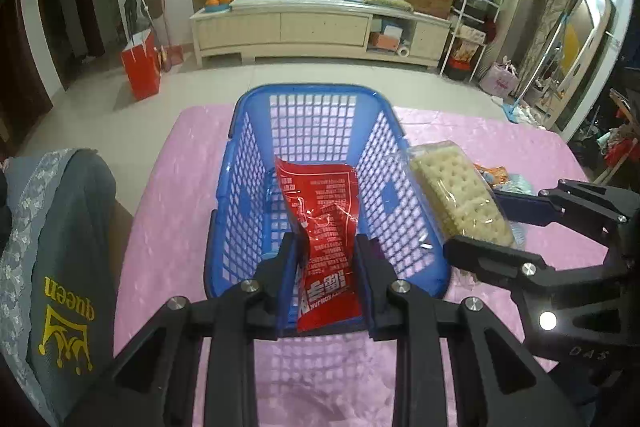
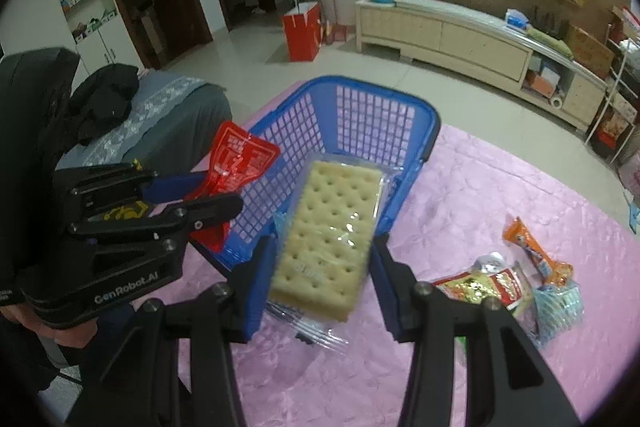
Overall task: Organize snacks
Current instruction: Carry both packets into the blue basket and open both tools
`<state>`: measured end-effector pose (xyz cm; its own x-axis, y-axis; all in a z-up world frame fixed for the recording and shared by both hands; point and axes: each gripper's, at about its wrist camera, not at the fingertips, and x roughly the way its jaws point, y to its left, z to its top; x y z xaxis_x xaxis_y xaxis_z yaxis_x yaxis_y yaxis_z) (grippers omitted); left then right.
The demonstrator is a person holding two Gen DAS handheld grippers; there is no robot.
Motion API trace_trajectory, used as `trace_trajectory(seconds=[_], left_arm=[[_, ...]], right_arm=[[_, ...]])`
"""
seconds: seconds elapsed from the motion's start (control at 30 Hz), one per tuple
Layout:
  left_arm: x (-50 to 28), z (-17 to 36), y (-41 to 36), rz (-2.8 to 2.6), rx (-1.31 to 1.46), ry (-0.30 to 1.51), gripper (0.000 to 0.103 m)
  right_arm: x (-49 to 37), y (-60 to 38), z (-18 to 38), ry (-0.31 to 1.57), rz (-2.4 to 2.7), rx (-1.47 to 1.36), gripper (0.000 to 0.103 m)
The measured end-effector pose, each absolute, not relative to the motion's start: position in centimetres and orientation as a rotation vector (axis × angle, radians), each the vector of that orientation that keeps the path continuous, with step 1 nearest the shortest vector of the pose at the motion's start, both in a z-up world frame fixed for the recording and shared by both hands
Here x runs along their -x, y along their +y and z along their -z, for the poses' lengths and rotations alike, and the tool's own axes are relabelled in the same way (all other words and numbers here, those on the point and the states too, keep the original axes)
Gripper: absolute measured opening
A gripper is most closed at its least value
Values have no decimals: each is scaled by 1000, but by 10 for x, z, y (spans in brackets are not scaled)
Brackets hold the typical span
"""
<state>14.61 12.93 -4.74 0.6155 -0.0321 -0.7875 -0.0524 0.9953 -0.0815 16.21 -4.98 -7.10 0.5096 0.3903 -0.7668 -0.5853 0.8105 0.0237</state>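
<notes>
Over the blue plastic lattice basket [image 1: 320, 163] at frame centre, the left tool [image 1: 326, 247] pinches a red foil snack packet [image 1: 324, 227], poised for dropping in. At right, the right tool [image 2: 324, 251] grips a clear-wrapped cracker pack [image 2: 326, 239] beside the rim, seemingly queued next.

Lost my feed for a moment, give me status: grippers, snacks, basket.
Left gripper shut on red packet, over blue basket. Right gripper shut on cracker pack, at basket's rim. Loose snacks on the pink cloth. Nothing blocking.
</notes>
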Motion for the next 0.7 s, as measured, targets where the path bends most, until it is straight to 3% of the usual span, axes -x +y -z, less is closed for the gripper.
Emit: trace_trajectory(seconds=[0.37,0.47,0.53,0.7], left_arm=[[-167,69,140,3,116,943,32],[-167,70,141,2,103,937,46],[-164,69,139,-7,79,932,51],[-156,63,142,-28,84,927,70]], right_arm=[[-180,-38,86,894,-596,279,53],[-181,-36,88,901,-605,292,57],[-180,-38,88,893,-587,307,68],[-176,-51,80,885,-558,279,80]])
